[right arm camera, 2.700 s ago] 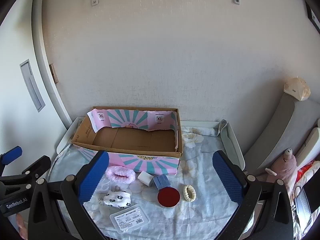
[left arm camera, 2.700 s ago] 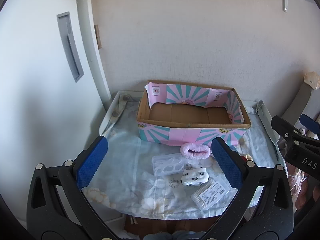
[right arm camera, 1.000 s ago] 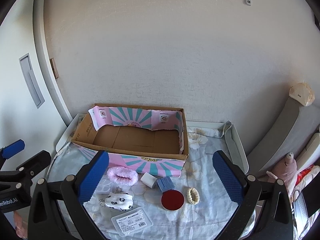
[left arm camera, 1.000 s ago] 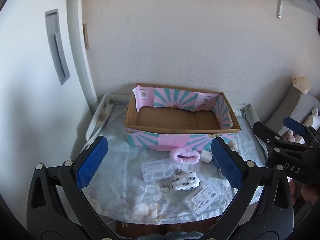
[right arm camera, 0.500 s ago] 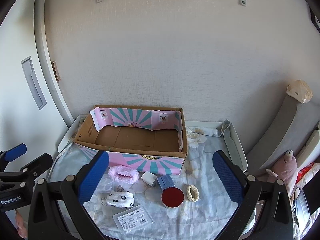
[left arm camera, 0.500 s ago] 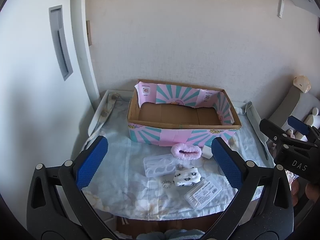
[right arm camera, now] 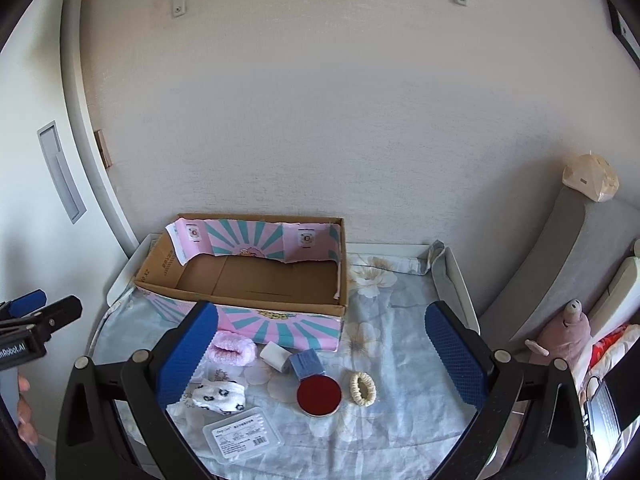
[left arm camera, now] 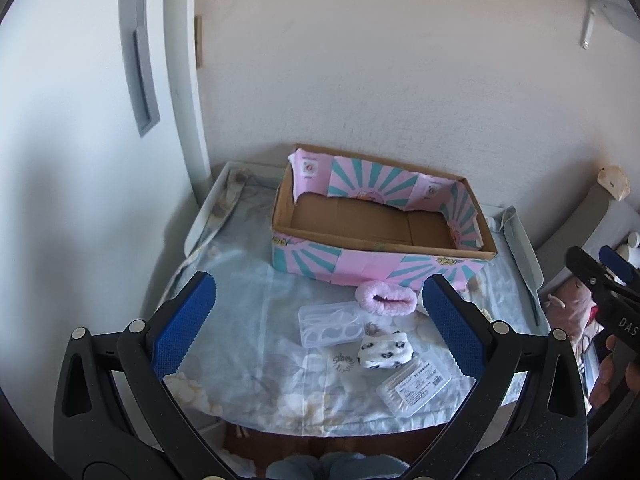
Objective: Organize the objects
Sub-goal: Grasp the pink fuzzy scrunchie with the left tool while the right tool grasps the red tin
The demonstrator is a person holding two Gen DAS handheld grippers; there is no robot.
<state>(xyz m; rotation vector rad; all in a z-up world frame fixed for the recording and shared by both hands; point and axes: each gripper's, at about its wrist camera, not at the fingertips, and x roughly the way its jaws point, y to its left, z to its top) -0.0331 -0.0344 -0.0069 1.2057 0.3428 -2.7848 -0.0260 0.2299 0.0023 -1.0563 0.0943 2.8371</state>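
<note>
Nothing is in the cardboard box (right arm camera: 256, 280) yet, so by my reading the sorting has not begun and the step in hand is choosing a first item; the box, lined and wrapped in pink and teal sunburst paper, sits open at the back of the cloth-covered table (right arm camera: 404, 344), against the wall. Both tools hang above the near edge of the table, well short of the box: the left tool (left arm camera: 320, 332) has its blue pads spread wide with nothing between them, and the right tool (right arm camera: 320, 356) is likewise wide apart and holds nothing. All the loose things lie in front of the box. Going down in size: a clear lidded case (left arm camera: 330, 323) and a flat clear pack with a printed label (right arm camera: 242, 434) nearest the table edge, a fluffy pink scrunchie (left arm camera: 386, 298) just beside the box's front wall, a rolled white patterned cloth (right arm camera: 218, 394), a round red tin (right arm camera: 319, 394), a small blue block (right arm camera: 307, 363), a white block (right arm camera: 275, 355) and a cream hair tie (right arm camera: 363, 388). The next move likely calls for lowering one tool over a single item and closing on it squarely. The pack's label is too small to read; "DAS" and "nRobot.AI" show on the tool bodies.
</note>
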